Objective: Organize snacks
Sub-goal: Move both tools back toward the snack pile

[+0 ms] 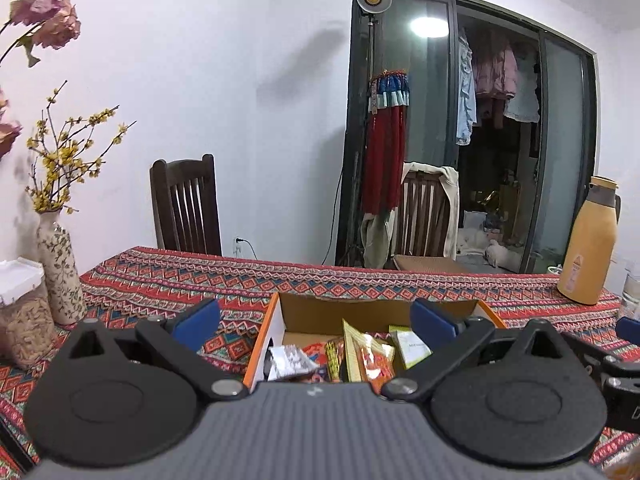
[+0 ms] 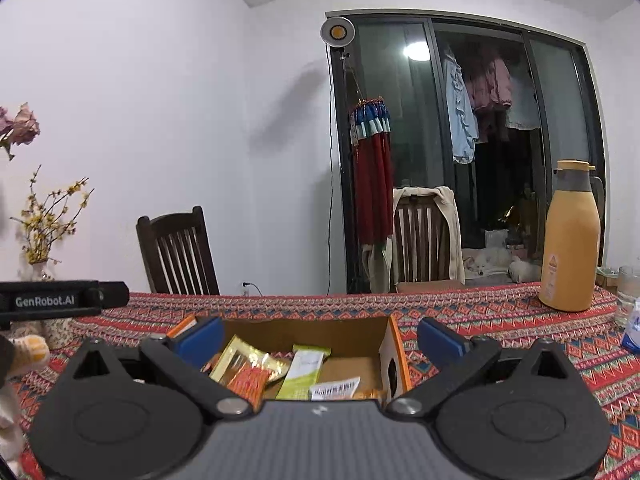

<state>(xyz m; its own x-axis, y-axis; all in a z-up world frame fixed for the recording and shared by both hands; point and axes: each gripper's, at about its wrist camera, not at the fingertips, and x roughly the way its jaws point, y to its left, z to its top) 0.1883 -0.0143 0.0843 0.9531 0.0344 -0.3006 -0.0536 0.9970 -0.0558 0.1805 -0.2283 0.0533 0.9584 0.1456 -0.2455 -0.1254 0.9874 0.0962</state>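
An open cardboard box (image 1: 304, 312) (image 2: 312, 330) with orange edges sits on the patterned tablecloth. It holds several snack packets: a silver one (image 1: 288, 362), an orange-and-gold one (image 1: 370, 354) (image 2: 248, 372), and a pale green one (image 1: 408, 346) (image 2: 306, 368). My left gripper (image 1: 316, 318) is open above the box's near side, with nothing between its blue pads. My right gripper (image 2: 320, 338) is open as well, straddling the box's right part, empty. The other gripper's body (image 2: 60, 300) shows at the left edge of the right wrist view.
A yellow thermos jug (image 1: 588, 242) (image 2: 570, 238) stands at the right rear of the table, with glasses (image 2: 628, 288) beside it. A patterned vase (image 1: 60, 264) with yellow twigs and a lidded jar (image 1: 24, 312) stand at the left. Two wooden chairs (image 1: 186, 208) are behind the table.
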